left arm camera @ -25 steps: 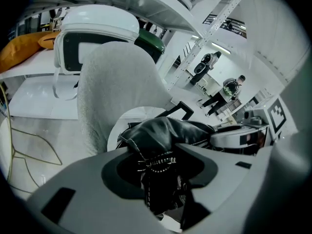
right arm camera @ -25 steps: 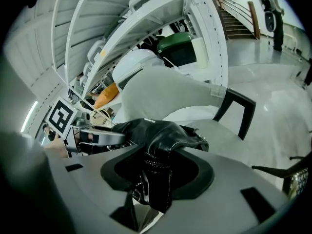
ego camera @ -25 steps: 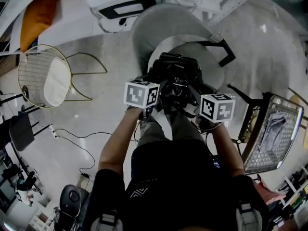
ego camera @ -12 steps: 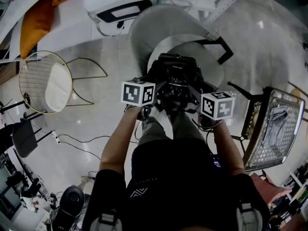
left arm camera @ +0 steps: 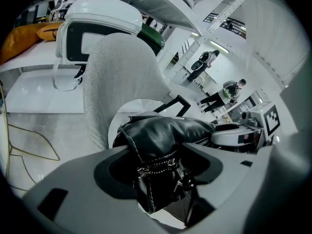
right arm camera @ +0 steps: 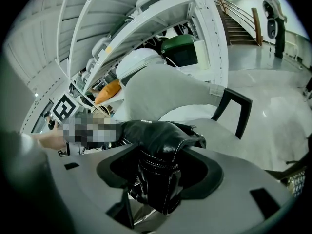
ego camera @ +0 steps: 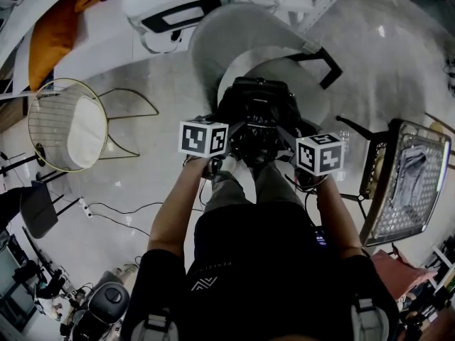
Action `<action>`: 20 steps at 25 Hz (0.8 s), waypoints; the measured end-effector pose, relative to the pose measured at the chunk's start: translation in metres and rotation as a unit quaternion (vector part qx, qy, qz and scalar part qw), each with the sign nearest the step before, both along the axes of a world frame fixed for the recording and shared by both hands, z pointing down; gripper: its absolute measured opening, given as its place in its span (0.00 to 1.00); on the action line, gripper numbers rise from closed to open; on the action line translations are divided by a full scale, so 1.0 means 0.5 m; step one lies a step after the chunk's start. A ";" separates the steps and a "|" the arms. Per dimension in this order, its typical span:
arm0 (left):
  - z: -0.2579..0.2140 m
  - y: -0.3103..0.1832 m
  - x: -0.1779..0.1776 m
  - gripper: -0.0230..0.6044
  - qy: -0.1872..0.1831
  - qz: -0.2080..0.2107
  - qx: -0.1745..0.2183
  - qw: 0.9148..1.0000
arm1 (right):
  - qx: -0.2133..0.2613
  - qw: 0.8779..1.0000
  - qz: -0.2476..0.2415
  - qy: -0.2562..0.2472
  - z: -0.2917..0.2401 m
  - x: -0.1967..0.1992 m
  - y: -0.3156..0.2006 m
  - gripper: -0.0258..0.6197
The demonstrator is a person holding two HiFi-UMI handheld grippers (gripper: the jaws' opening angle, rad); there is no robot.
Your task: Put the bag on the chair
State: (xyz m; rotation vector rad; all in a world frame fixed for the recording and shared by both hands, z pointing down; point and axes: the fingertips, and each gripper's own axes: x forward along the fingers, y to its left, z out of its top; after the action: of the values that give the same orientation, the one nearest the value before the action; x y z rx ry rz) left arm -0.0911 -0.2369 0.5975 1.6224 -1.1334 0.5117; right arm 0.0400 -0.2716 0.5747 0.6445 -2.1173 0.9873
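Head view: bag rests on the grey chair seat, frame centre. Left gripper view: my left gripper jaws have just been opening and stand wide, with the bag's stitched end loose between them, lower centre. Right gripper view: my right gripper likewise, just opening, wide, bag between, ungripped.

the bag looks like black glossy leather, creased, with pale stitching and a small metal chain, the chair wears rough matt grey cloth with smooth black armrests, the floor is polished and shiny, and the wire chair is thin metal.
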 end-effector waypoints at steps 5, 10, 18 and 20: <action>0.003 0.025 0.004 0.49 -0.010 0.014 0.002 1.000 | 0.006 1.000 0.002 0.011 0.006 0.008 0.026 0.40; 0.005 0.057 0.009 0.49 -0.009 0.023 -0.001 1.000 | 0.002 1.000 0.005 0.021 0.011 0.018 0.058 0.41; 0.002 0.098 0.008 0.48 -0.014 0.034 0.002 0.999 | 0.000 0.999 0.022 0.034 0.012 0.037 0.099 0.41; -0.001 0.110 0.008 0.47 -0.015 0.034 0.003 0.999 | 0.001 0.999 0.025 0.039 0.009 0.042 0.110 0.41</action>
State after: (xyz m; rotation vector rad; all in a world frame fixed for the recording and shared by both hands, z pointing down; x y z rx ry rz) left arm -0.0871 -0.1818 0.5969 1.6691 -1.1056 0.5796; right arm 0.0613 -0.2166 0.5793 0.7273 -2.0436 0.9725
